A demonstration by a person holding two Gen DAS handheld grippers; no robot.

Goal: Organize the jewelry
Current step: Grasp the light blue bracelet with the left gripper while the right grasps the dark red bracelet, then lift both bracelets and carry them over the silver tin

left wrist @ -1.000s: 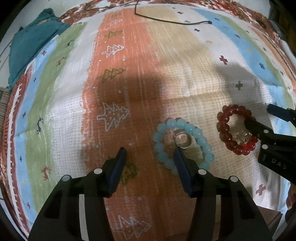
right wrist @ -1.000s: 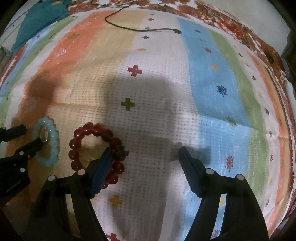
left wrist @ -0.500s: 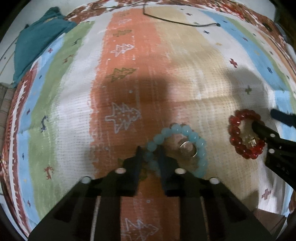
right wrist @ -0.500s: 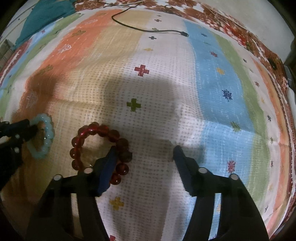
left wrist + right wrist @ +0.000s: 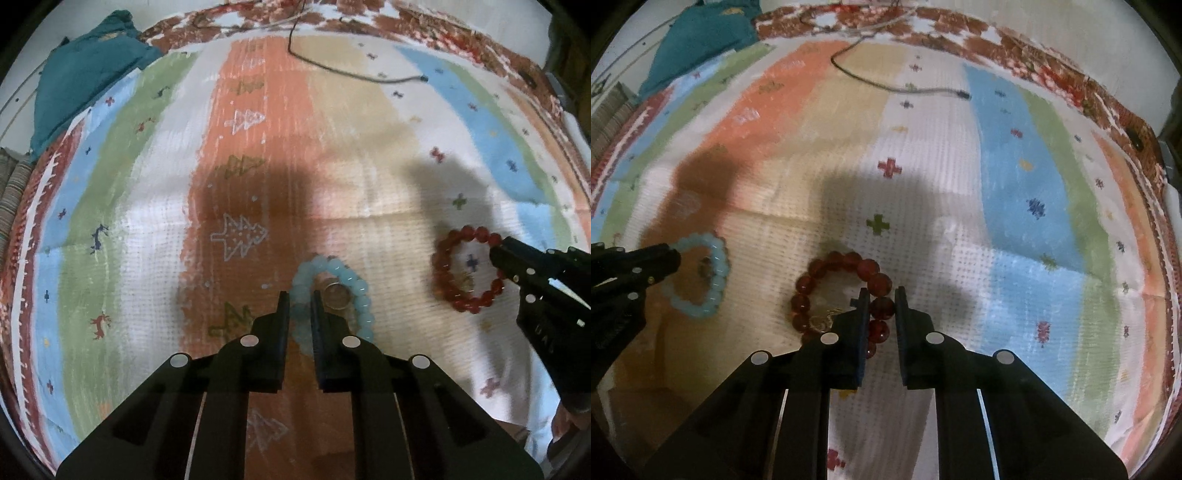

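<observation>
Fingers (image 5: 282, 306) pinch bracelets — no writing.

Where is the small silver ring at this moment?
In the left wrist view, the small silver ring lies inside the pale blue bead bracelet, on the striped cloth, just right of the left hand-held gripper.

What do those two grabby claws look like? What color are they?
Both are matte black plastic. The left gripper and right gripper each have two flat, straight fingers with bluish inner pads, and small round white dots on top. Faint pale lettering marks the right one's side.
</observation>
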